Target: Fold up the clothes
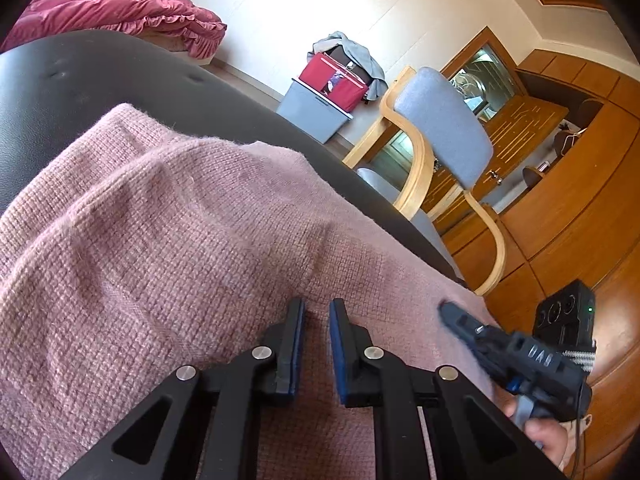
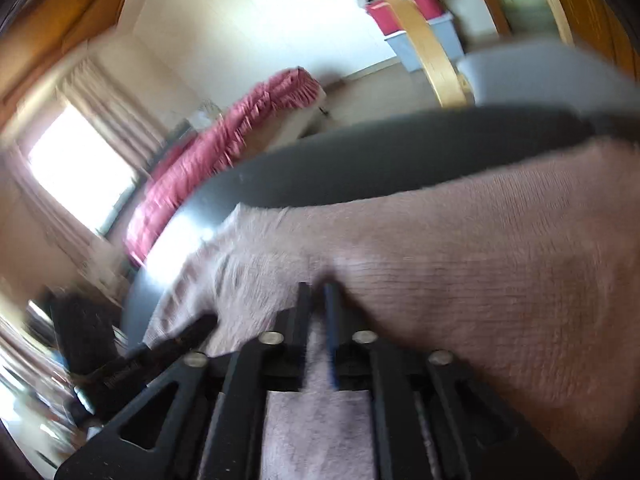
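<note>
A pink sweater (image 1: 192, 240) lies on a black table (image 1: 80, 76). My left gripper (image 1: 316, 312) hovers over it, jaws slightly apart, gripping nothing. My right gripper (image 2: 318, 292) is clenched on a sweater fold.

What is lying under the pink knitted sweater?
The pink knitted sweater lies on a dark round table, whose bare surface shows beyond it. Whatever lies beneath the knit itself stays covered.

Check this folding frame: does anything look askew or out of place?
Mostly normal. The pink sweater lies rumpled on the dark table, one edge hanging past the rim near the right gripper. Behind, grey clothing spills from a red box.
</note>
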A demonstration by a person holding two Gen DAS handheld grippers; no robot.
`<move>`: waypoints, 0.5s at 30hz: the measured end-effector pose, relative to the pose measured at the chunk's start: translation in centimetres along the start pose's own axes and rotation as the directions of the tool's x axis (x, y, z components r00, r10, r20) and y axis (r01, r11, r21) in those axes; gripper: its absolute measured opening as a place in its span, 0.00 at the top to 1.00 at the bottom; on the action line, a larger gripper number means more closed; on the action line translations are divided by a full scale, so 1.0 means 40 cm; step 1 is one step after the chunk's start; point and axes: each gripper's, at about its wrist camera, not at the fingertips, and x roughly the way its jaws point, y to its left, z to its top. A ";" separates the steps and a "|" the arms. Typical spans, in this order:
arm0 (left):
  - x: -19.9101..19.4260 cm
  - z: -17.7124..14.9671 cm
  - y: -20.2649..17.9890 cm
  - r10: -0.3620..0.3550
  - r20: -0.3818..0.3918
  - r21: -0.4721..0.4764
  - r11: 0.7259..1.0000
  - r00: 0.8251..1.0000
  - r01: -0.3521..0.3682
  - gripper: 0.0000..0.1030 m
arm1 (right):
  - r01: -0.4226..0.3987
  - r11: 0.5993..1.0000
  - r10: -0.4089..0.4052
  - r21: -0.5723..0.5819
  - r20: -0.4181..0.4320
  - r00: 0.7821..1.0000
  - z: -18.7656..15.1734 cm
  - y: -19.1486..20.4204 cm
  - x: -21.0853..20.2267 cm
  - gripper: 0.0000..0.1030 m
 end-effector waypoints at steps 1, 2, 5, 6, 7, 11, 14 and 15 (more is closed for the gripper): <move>-0.004 -0.005 0.002 0.002 0.000 0.001 1.000 1.000 -0.002 0.88 | -0.010 0.999 0.009 0.043 0.025 1.000 0.005 -0.024 -0.011 1.00; -0.011 -0.012 0.007 0.002 0.000 0.002 1.000 1.000 -0.002 0.88 | 0.019 0.998 -0.022 0.054 0.054 0.998 0.009 -0.035 -0.030 1.00; -0.025 -0.022 0.018 -0.003 0.001 -0.003 1.000 1.000 0.003 0.88 | 0.072 0.996 -0.078 0.051 0.119 0.990 0.003 -0.042 -0.105 0.94; -0.026 -0.024 0.018 -0.003 0.001 -0.002 1.000 1.000 0.003 0.88 | 0.066 0.997 -0.070 0.038 0.130 0.989 -0.006 -0.036 -0.128 0.93; -0.023 -0.023 0.016 0.000 0.001 0.000 1.000 1.000 0.000 0.88 | 0.045 0.999 -0.047 0.019 0.126 0.991 -0.016 -0.029 -0.140 0.92; -0.026 -0.033 0.013 0.005 0.003 0.004 1.000 1.000 -0.005 0.88 | -0.018 0.999 0.020 -0.027 0.049 0.999 -0.076 -0.022 -0.138 0.91; -0.027 -0.033 0.011 0.011 0.005 0.008 1.000 1.000 -0.011 0.88 | -0.010 1.000 0.009 0.029 0.059 0.998 -0.096 -0.073 -0.144 0.94; -0.027 -0.033 0.009 0.013 0.006 0.010 1.000 1.000 -0.013 0.88 | 0.011 0.999 -0.015 0.053 0.077 0.997 -0.093 -0.088 -0.161 0.94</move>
